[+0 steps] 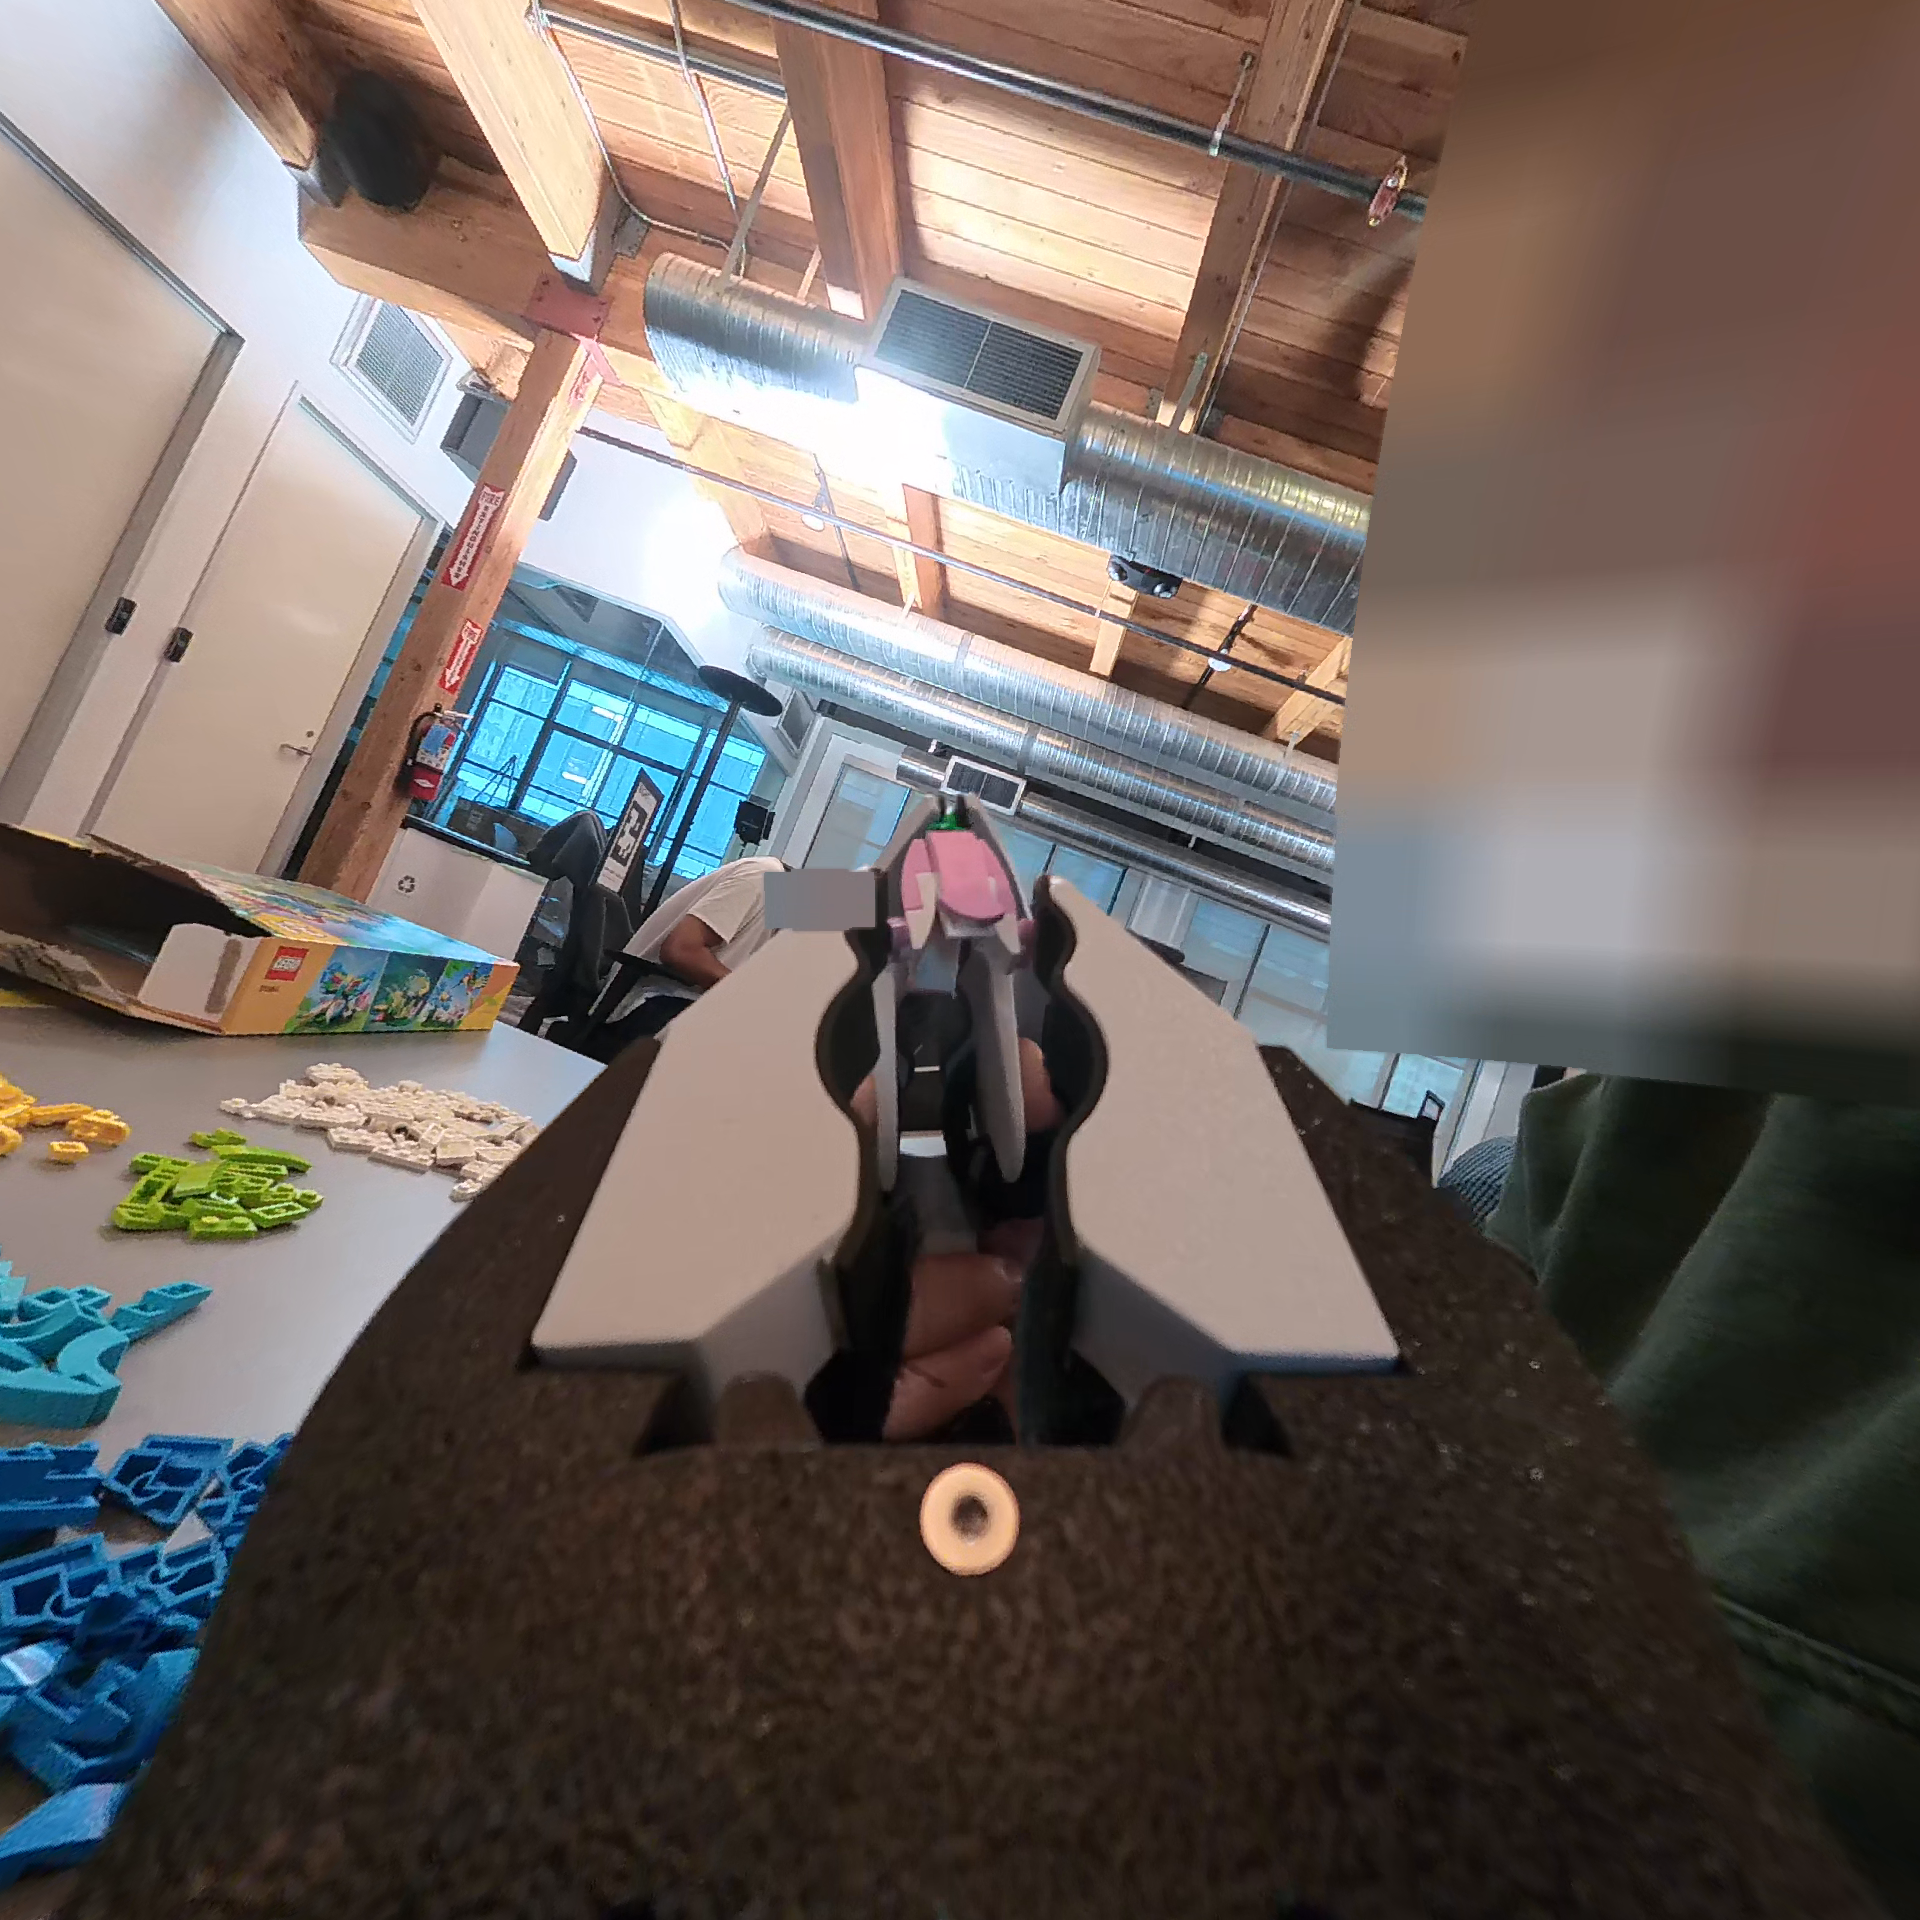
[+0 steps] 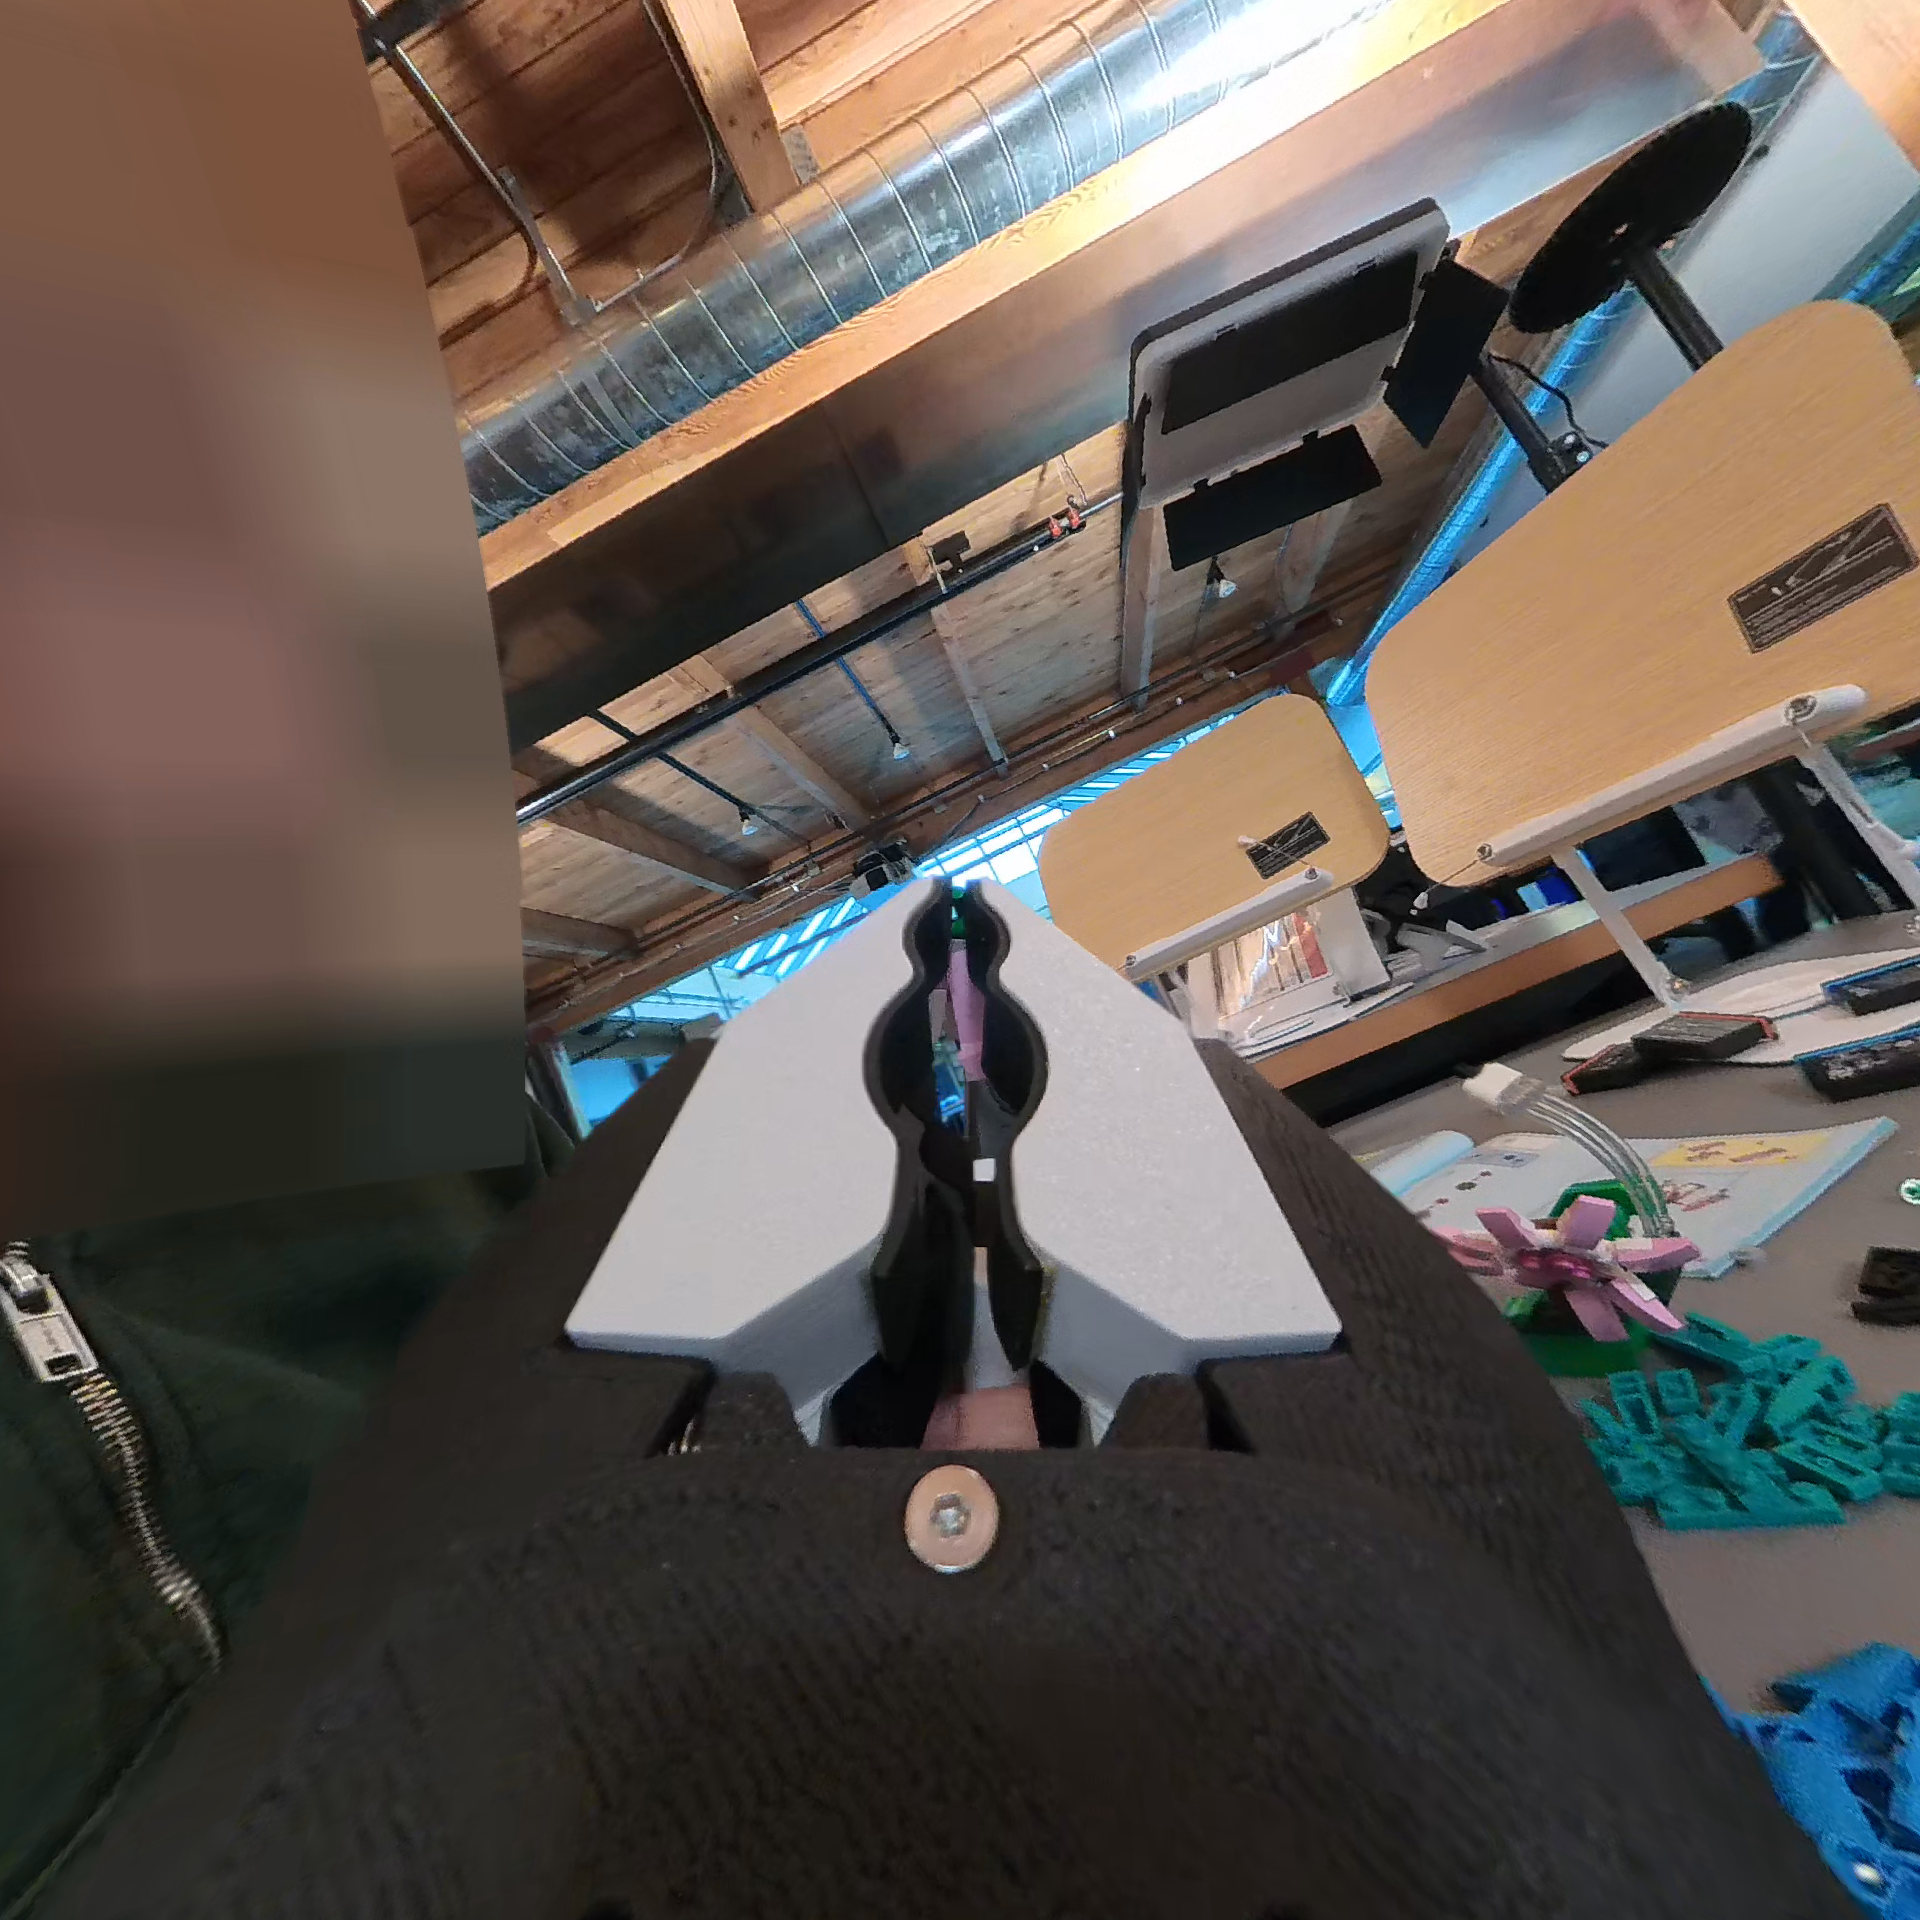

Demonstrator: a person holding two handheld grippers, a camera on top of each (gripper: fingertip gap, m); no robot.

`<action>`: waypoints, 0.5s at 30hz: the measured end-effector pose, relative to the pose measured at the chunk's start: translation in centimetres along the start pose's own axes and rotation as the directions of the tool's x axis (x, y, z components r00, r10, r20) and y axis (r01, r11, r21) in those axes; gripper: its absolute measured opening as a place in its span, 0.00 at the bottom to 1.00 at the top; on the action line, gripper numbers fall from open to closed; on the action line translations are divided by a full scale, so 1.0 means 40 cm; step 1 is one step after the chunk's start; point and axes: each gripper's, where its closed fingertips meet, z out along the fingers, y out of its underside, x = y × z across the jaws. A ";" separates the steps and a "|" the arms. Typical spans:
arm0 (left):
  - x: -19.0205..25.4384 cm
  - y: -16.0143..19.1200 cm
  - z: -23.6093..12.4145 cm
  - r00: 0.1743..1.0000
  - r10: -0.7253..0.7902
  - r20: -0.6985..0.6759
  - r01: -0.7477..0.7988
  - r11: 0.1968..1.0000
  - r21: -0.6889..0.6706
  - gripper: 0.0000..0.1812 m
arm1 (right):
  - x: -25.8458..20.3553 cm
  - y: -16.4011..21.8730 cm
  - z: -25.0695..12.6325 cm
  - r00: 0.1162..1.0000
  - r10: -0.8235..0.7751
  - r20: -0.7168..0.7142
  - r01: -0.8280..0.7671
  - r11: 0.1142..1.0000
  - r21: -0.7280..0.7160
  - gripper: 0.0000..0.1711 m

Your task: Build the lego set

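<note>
Both grippers are lifted off the table and face each other. My left gripper (image 1: 956,914) is shut on a small pink and lavender lego flower piece (image 1: 961,883), whose lavender sides touch both fingertips. My right gripper (image 2: 961,896) is nearly closed on a tiny green piece (image 2: 966,914) at its tips. That green piece also shows in the left wrist view (image 1: 948,821), at the top of the pink piece. In the right wrist view the pink piece (image 2: 966,1003) is seen only as a strip through the finger gap.
On the grey table (image 1: 343,1309) at left lie piles of white (image 1: 395,1117), lime (image 1: 218,1195), turquoise (image 1: 62,1351) and blue bricks (image 1: 104,1558), and the open lego box (image 1: 312,966). At right are a built pink flower (image 2: 1569,1262), a teal pile (image 2: 1745,1444), a booklet (image 2: 1662,1164). The grippers are tip to tip, or close to it.
</note>
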 end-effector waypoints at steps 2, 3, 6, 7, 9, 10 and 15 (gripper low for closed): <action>-0.001 0.000 -0.001 1.000 -0.002 0.002 0.002 1.000 0.000 0.14 | 0.002 0.001 0.000 1.000 0.016 0.002 -0.016 1.000 0.000 0.01; -0.001 0.000 -0.001 1.000 -0.004 0.001 0.004 1.000 0.002 0.14 | 0.002 0.001 0.000 1.000 0.019 0.003 -0.019 1.000 -0.002 0.01; -0.001 0.002 -0.001 1.000 0.000 0.002 0.000 1.000 -0.002 0.14 | 0.001 0.002 0.000 1.000 0.024 0.006 -0.024 1.000 -0.005 0.01; -0.001 0.002 -0.001 1.000 0.000 0.001 0.000 1.000 -0.003 0.14 | 0.001 0.002 0.000 1.000 0.022 0.005 -0.022 1.000 -0.007 0.01; -0.001 0.003 -0.001 1.000 -0.001 0.001 0.001 1.000 -0.002 0.14 | 0.001 0.003 0.000 1.000 0.013 0.003 -0.013 1.000 -0.013 0.01; 0.000 0.003 -0.001 1.000 -0.001 0.000 0.001 1.000 -0.003 0.14 | 0.000 0.004 0.000 1.000 0.009 0.002 -0.009 1.000 -0.014 0.01; 0.000 0.003 -0.002 1.000 -0.001 0.000 0.001 1.000 -0.003 0.14 | 0.001 0.005 0.000 1.000 0.008 0.002 -0.008 1.000 -0.017 0.01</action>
